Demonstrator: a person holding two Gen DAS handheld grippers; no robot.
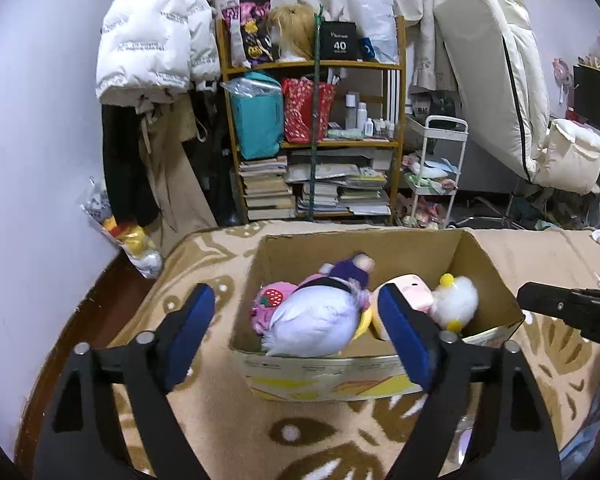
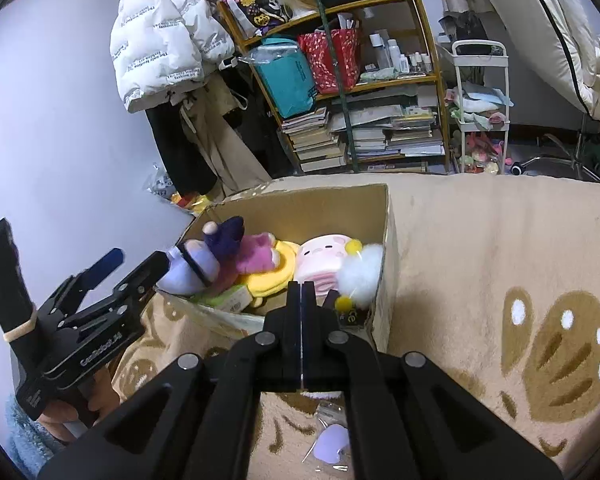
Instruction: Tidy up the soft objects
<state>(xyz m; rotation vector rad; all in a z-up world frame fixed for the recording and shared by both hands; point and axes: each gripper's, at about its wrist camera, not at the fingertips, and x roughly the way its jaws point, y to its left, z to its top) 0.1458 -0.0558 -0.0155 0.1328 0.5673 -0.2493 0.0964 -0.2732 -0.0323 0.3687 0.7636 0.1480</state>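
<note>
Soft toys (image 1: 316,316) lie packed in the cardboard box (image 1: 380,248) on the bed (image 2: 500,240), straight ahead of both grippers. The left gripper (image 1: 300,336), jaws apart and empty, is nearer. The right gripper (image 2: 301,300) has clenched, empty jaws.

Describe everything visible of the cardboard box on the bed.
The cardboard box is plain brown corrugated card, open-topped, with yellow and orange print on its near outer face. It sits upright on the beige patterned blanket. Inside lie plush toys, among them a lavender plush and a white fluffy chick. Neither hand-held gripper touches it.
</note>
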